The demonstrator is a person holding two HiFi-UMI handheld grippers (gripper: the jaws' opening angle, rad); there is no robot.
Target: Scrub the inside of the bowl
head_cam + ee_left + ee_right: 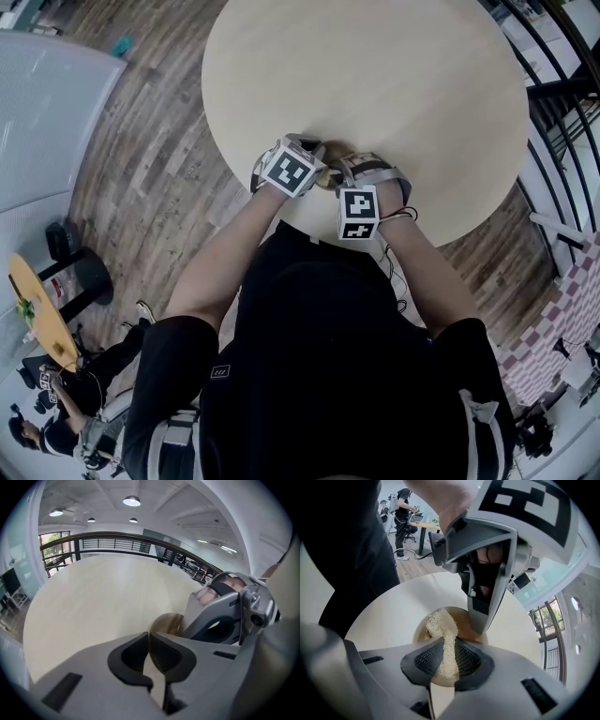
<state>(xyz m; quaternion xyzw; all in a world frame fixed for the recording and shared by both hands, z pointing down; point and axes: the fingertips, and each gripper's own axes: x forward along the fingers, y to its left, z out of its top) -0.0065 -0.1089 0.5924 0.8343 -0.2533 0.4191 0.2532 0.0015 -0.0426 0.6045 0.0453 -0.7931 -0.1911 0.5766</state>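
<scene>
The bowl (pixel 462 617) sits near the edge of the round worktop (pixel 375 75), just in front of the person. The left tongs (pixel 149 644) are closed on its thin brown rim. The right tongs (pixel 449 660) grip a pale, fibrous scrubber (pixel 440 625), and its free end reaches over the bowl's inside. The two tongs are close together.

The left gripper (pixel 148 637) is pinching the thin rim of the brown bowl (pixel 168 622), pads nearly meeting on it. The bowl is sitting on the pale round tabletop (pixel 93 602). The right gripper (pixel 213 620) is leaning in just beside the bowl. A dark railing (pixel 117 538) is curving behind.
</scene>
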